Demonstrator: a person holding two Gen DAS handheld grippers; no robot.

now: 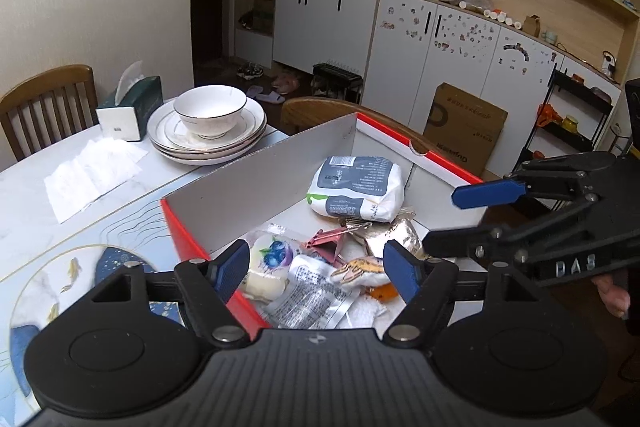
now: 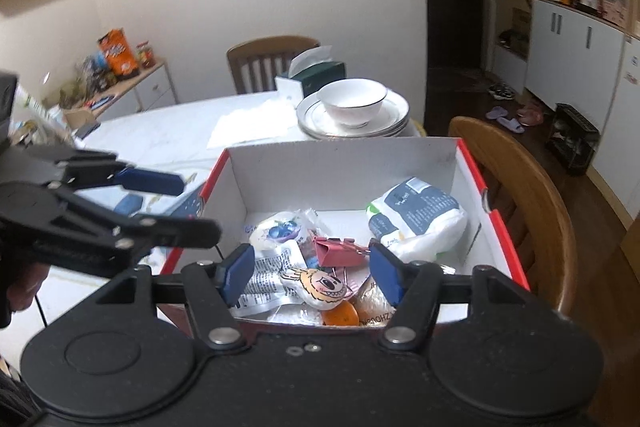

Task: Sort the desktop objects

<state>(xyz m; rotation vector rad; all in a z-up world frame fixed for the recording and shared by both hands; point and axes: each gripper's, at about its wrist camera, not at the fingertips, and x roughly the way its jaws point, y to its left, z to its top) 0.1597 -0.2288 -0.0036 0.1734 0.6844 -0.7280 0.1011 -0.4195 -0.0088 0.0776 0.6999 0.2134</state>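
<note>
Sorting looks nearly done: snack packets, a pink binder clip and a tissue pack lie in the red-rimmed box at frame centre, both left gripper and right gripper released, empty.

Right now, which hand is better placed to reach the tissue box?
Left, probably. The tissue box sits past the plates, on the left gripper side; the right gripper hangs over the red box.

Black tool, blue pads
</note>
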